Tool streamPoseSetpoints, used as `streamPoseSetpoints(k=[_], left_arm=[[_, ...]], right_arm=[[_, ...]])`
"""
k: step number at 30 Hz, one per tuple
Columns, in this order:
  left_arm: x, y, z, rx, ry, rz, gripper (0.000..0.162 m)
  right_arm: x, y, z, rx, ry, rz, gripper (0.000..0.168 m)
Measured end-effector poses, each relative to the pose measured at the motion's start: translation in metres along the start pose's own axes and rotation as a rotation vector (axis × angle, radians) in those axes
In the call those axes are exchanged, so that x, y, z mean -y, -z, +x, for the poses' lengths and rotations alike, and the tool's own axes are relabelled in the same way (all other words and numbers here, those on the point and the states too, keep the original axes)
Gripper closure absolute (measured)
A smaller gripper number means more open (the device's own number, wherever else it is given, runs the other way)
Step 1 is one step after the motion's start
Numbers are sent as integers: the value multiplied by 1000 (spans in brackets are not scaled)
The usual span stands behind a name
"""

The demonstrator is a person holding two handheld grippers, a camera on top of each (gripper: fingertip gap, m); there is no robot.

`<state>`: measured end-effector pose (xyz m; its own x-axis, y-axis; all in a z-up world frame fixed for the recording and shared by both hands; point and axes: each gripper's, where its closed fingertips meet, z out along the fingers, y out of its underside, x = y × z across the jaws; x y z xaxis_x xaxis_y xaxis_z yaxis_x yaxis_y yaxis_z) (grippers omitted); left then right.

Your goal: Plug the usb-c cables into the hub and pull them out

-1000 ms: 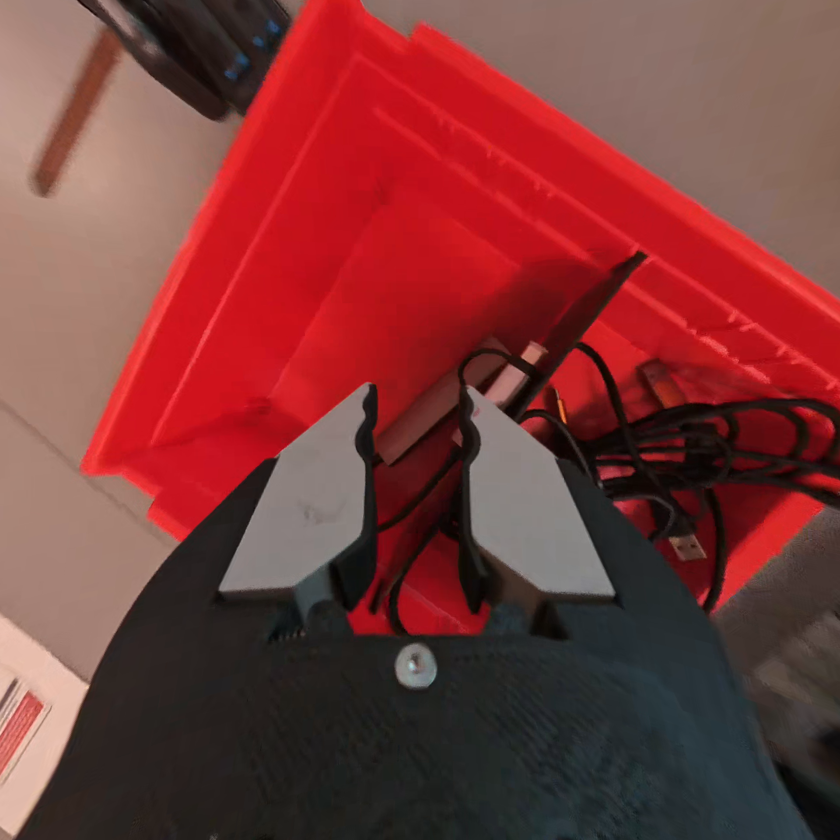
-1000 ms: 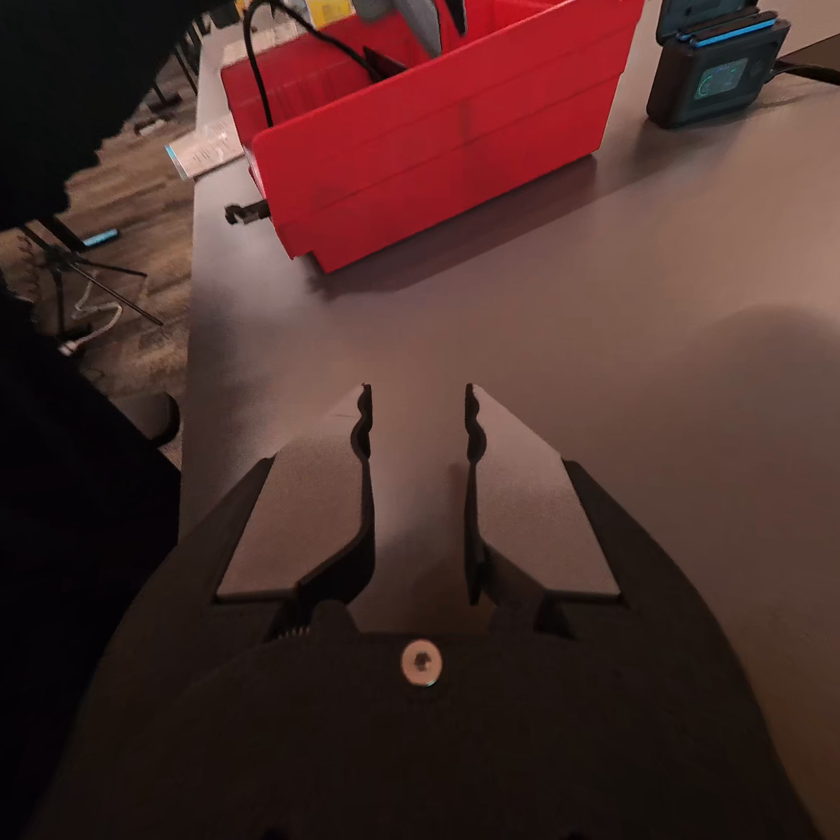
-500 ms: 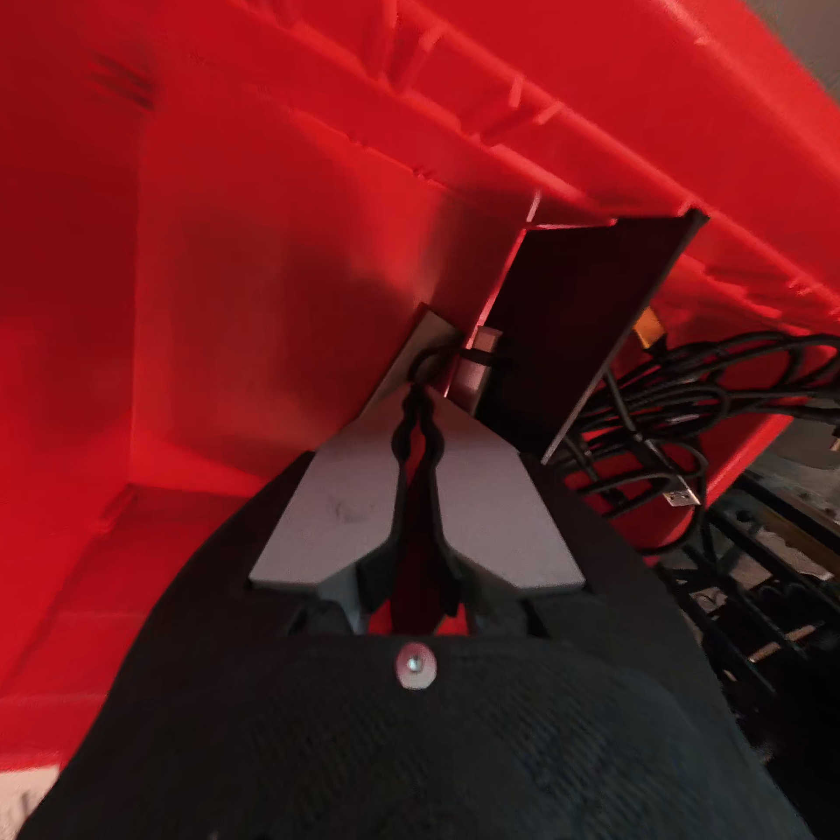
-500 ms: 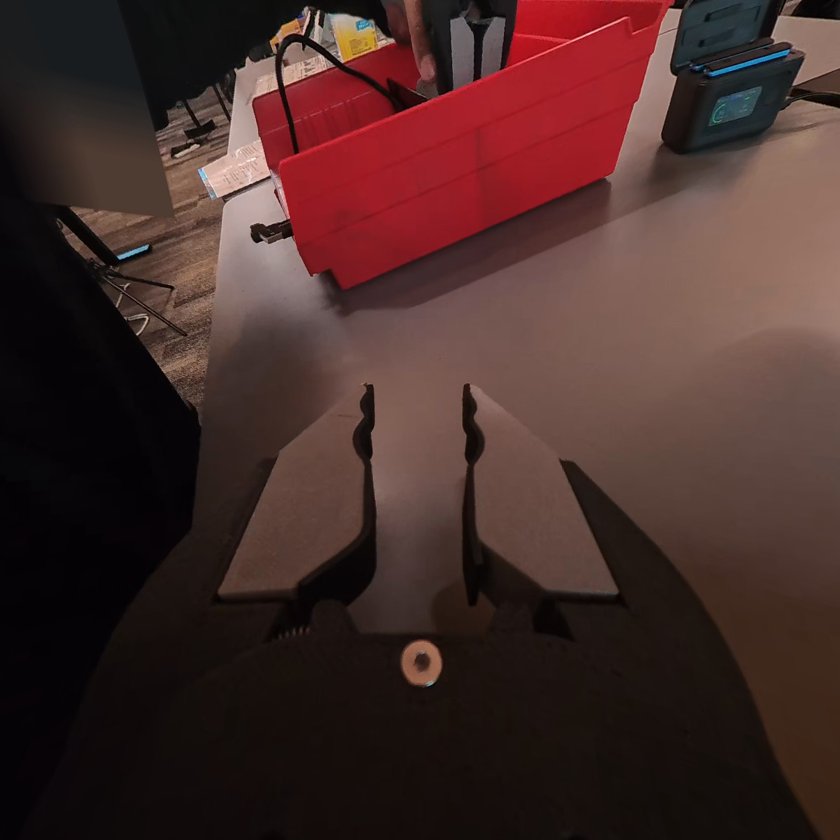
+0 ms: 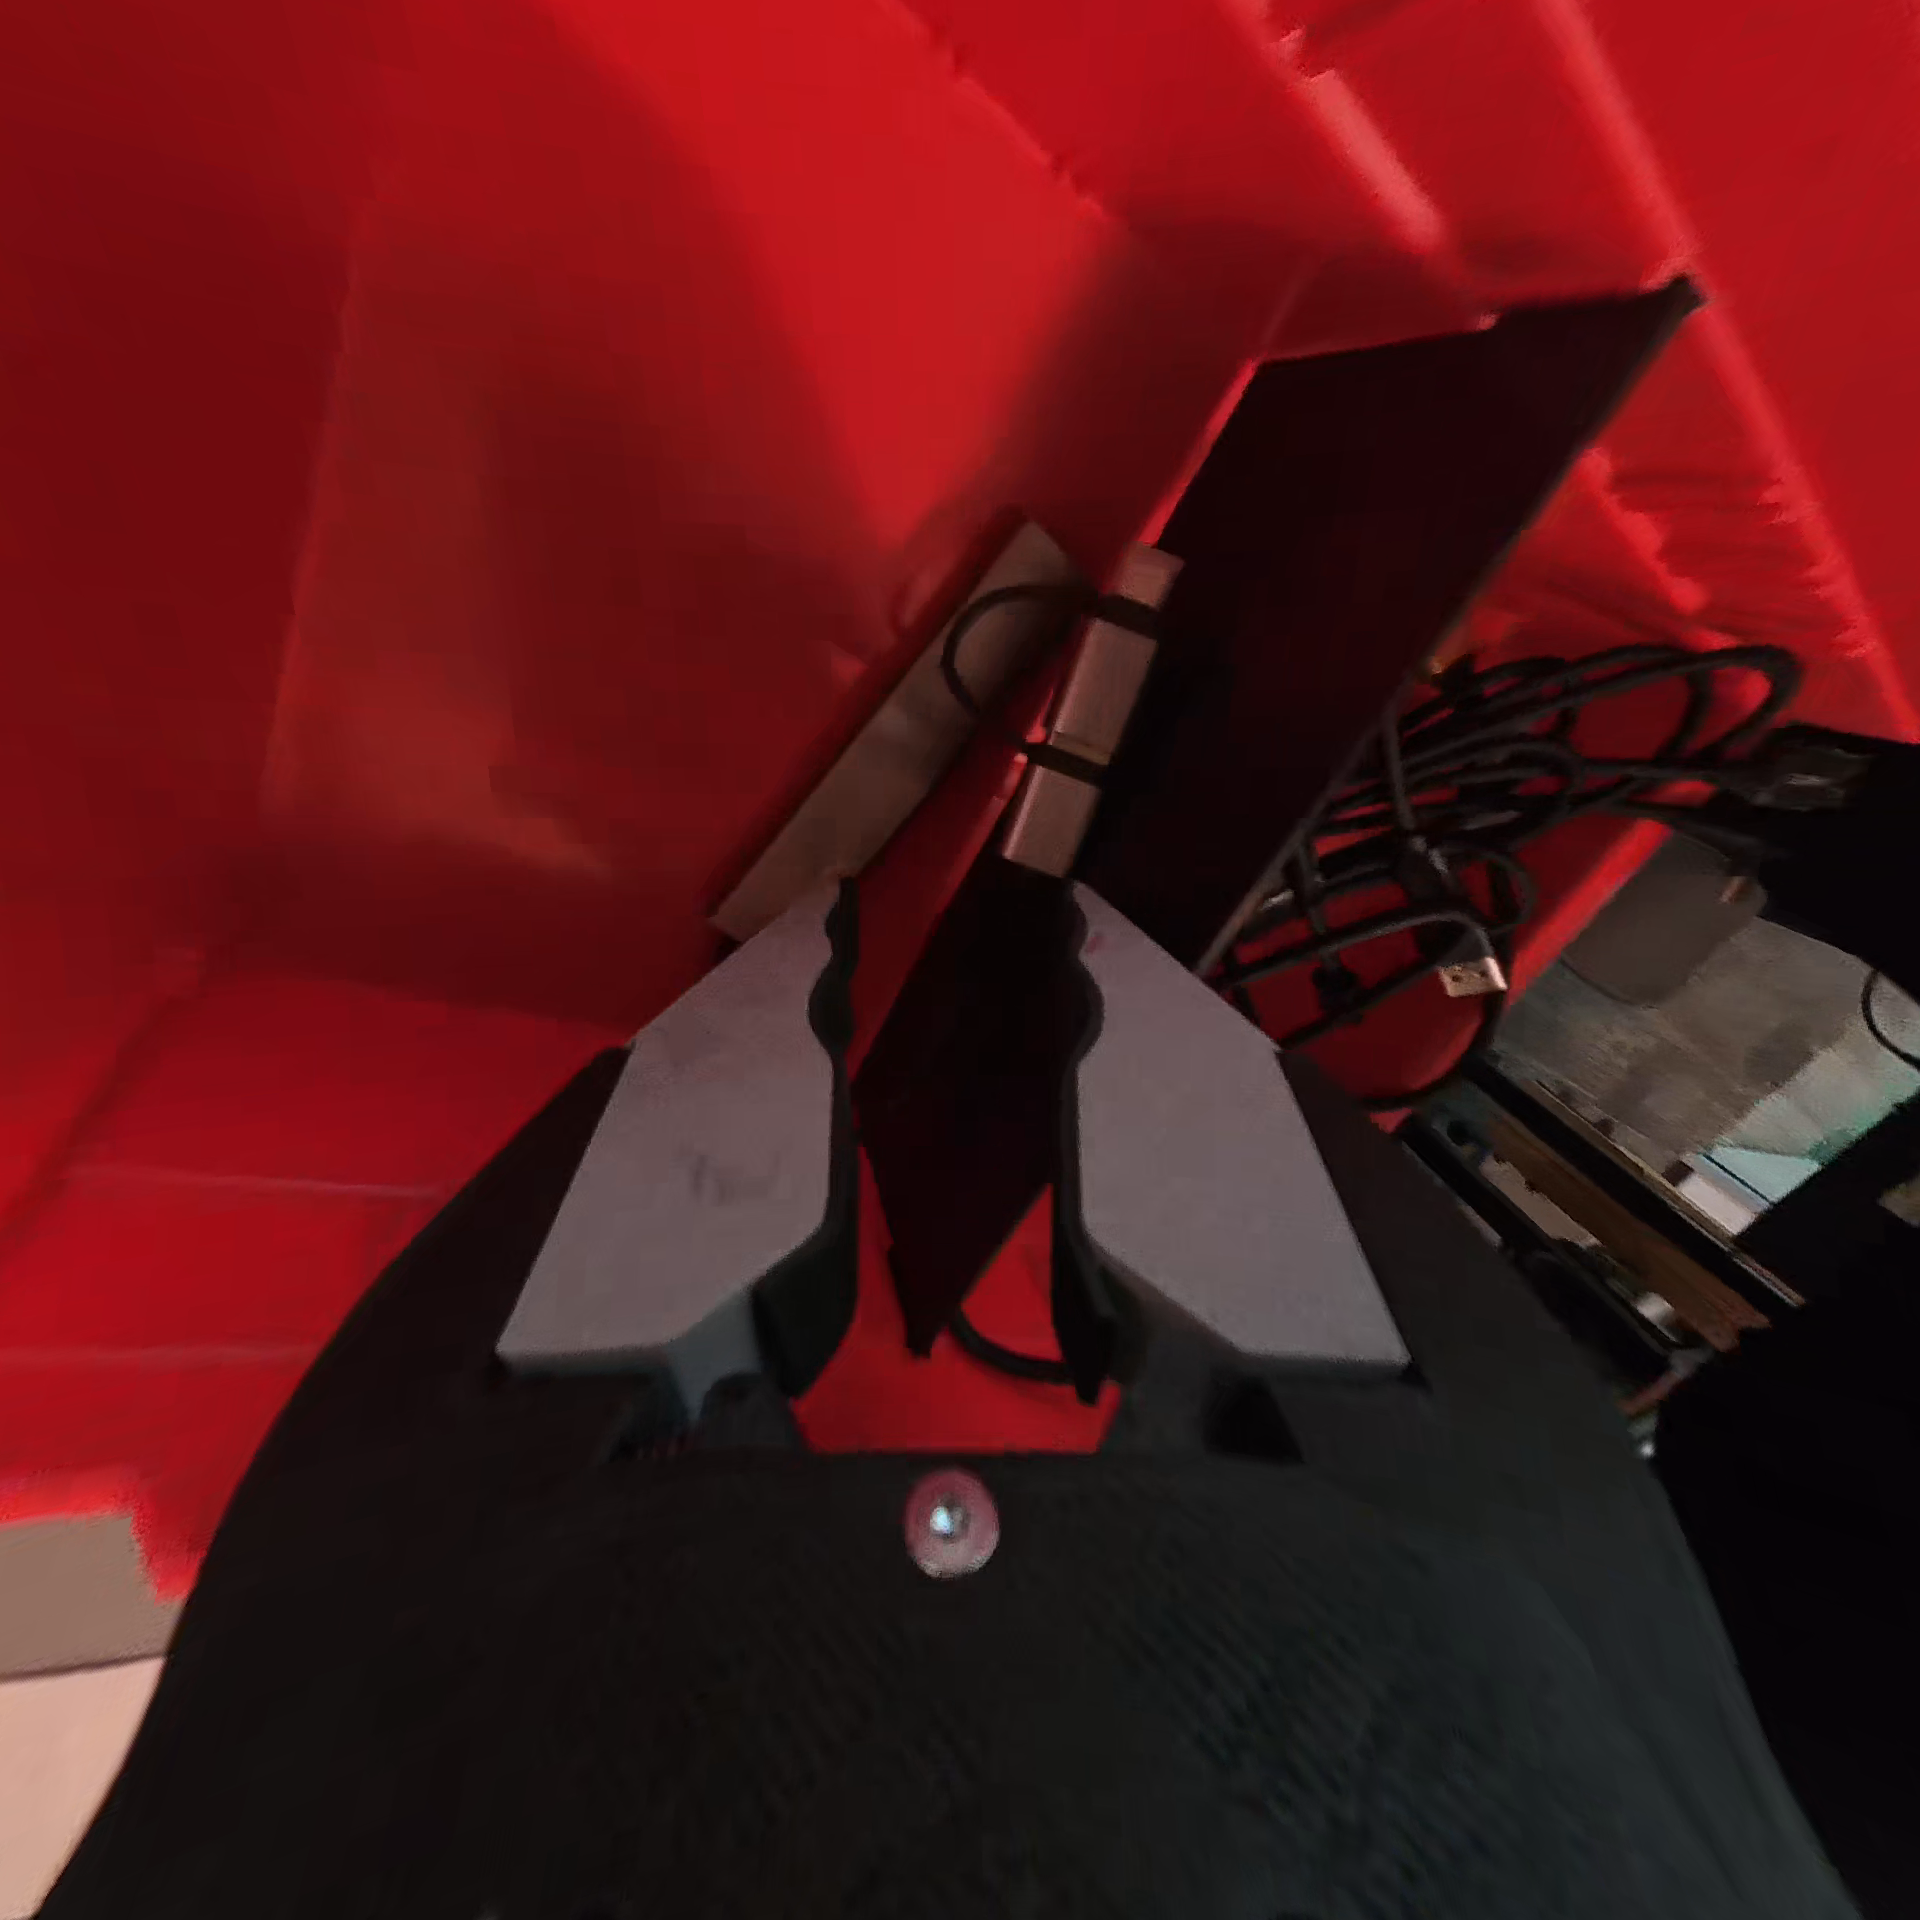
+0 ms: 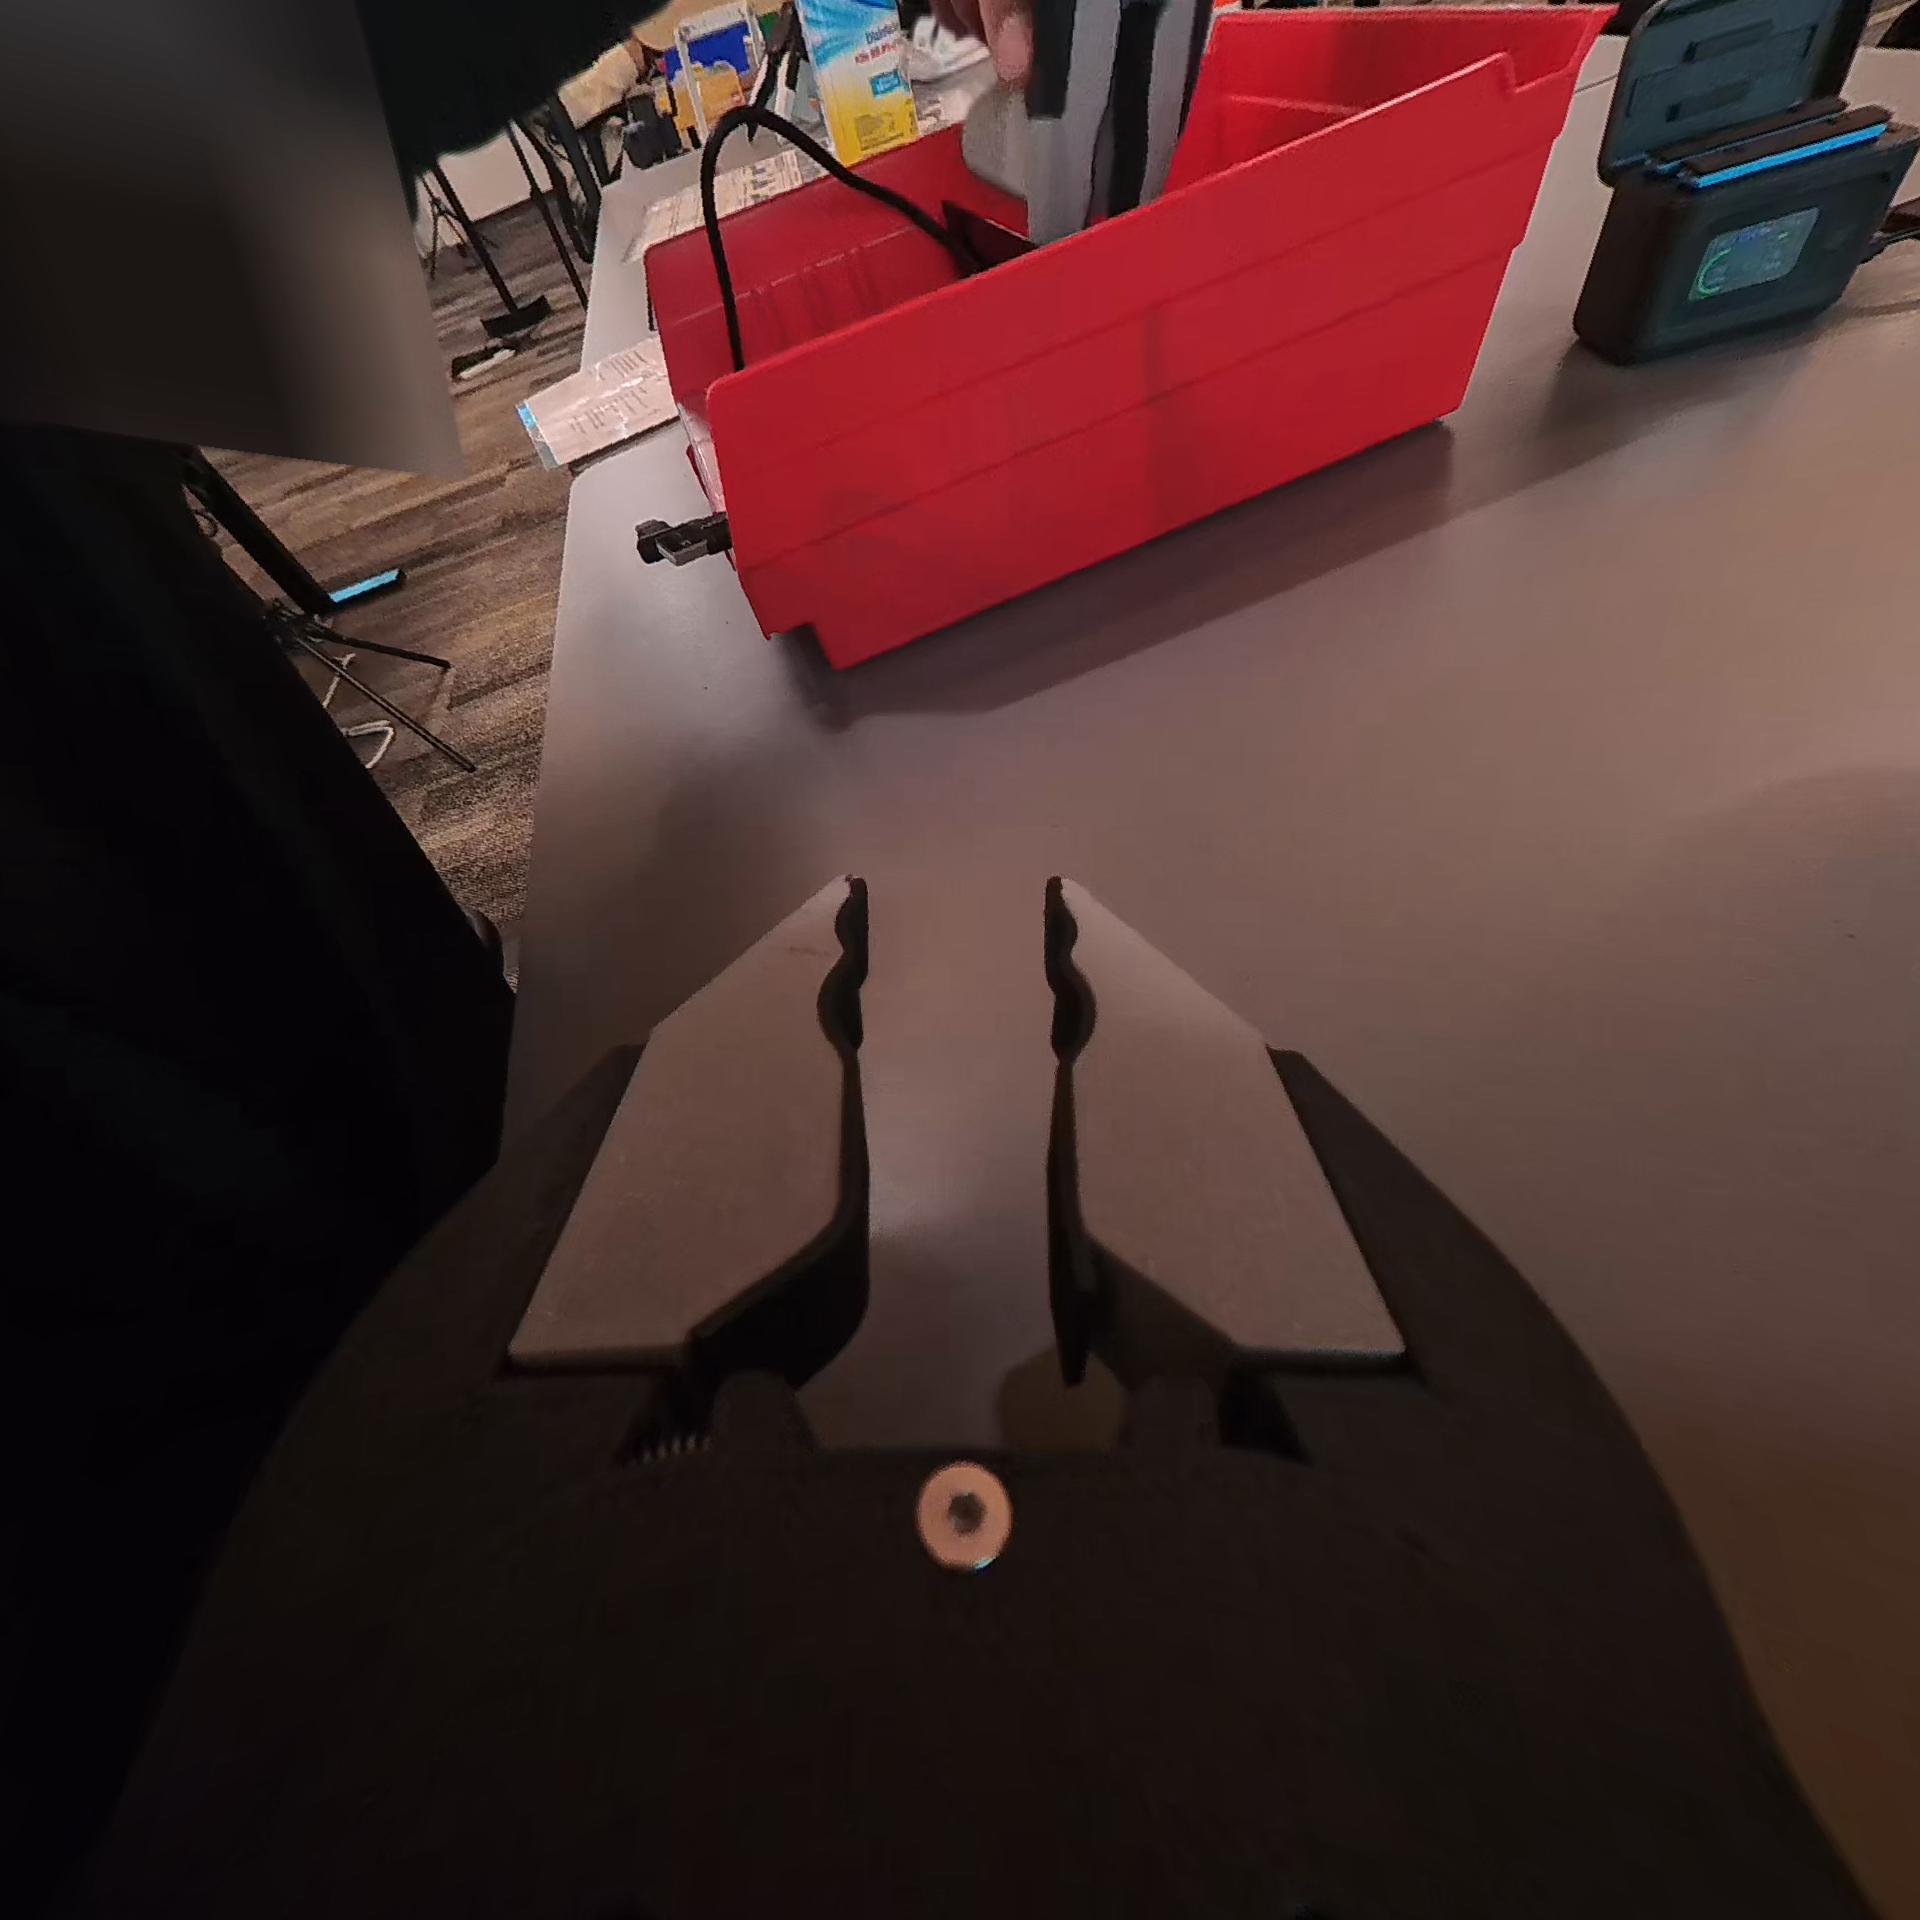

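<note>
In the left wrist view my left gripper is deep inside the red bin, with its jaws open. The lower part of a black divider panel runs between the pads, and neither pad presses on it. Just past the fingertips a flat silver hub leans on the bin wall, with a thin black cord looped over it. A silver block with black bands stands beside it. A tangle of black cables lies beyond the divider. My right gripper is open and empty over the grey table.
In the right wrist view the red bin stands at the back of the table with the left gripper reaching into it. A black cable arcs out of its left end. A dark case with a small screen stands at the far right. About 30 centimeters separates my left fingertips from my right.
My left gripper dropped into the bin and shut its pads next to the hub half a second ago; it now stands open again. My right gripper's jaws have narrowed slightly.
</note>
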<state>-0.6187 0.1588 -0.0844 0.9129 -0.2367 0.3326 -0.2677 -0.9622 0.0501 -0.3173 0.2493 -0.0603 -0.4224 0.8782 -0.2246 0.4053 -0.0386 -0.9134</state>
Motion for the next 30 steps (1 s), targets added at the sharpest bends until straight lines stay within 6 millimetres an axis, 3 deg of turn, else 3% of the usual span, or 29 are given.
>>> streamPoseSetpoints(k=[3, 4, 7, 9, 11, 14, 21, 24, 28, 30], left_arm=[[-3, -17, 1, -52, -1, -61, 142], [-2, -20, -6, 1, 0, -76, 132], [7, -21, -13, 176, -180, -67, 157], [20, -5, -36, 390, -183, -18, 158], [31, 12, -46, 471, -130, 78, 158], [31, 28, -51, 520, -99, 133, 159], [32, 51, -44, 631, -110, 197, 160], [30, 78, -41, 754, -108, 256, 162], [32, 122, -15, 847, -103, 399, 162], [35, 132, 2, 835, -100, 443, 162]], right_arm=[[1, 2, 1, -11, 7, 3, 137], [1, 2, 2, -15, 10, 4, 137], [3, 3, 1, -14, 12, 13, 138], [3, 3, 0, -6, 9, 16, 138], [4, 3, -3, 10, 2, 19, 138], [4, 3, -3, 9, 5, 19, 138], [4, 4, -3, 1, 11, 21, 139], [4, 4, -3, 2, 10, 17, 139], [7, 5, -6, 0, 25, 27, 139], [7, 6, -8, -7, 43, 24, 139]])
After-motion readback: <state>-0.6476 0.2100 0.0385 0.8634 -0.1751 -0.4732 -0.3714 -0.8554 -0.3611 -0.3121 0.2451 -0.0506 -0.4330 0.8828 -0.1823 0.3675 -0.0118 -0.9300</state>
